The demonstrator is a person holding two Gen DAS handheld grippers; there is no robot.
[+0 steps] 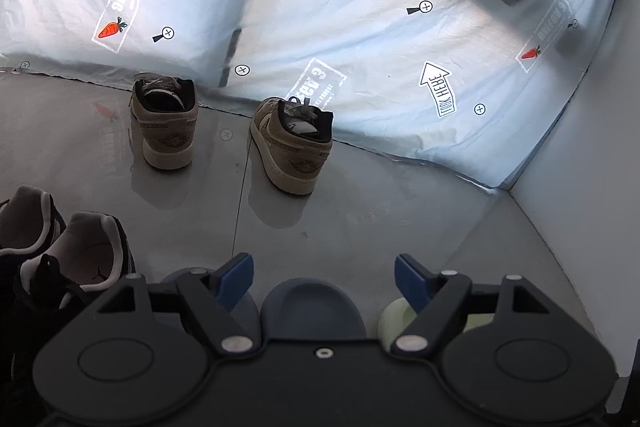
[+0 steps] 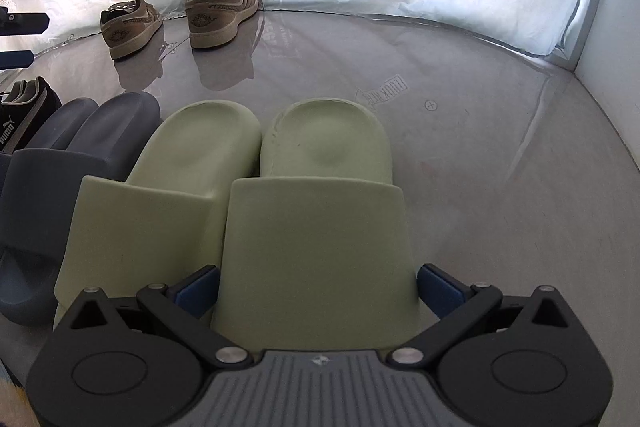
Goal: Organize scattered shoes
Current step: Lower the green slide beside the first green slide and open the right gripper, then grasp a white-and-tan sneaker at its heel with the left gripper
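While my right gripper straddles the right green slide, pads beside the strap, contact unclear, it could nudge its neighbour out of line. My left gripper hangs open, empty. Tan sneakers wait by the floor's far edge. Legible: "PUMA", "LOOK HERE".

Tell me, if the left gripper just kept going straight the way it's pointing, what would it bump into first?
Most likely the blue slide lying directly under and ahead of the open left gripper. Beyond that only bare floor shows, though depth is hard to judge here.
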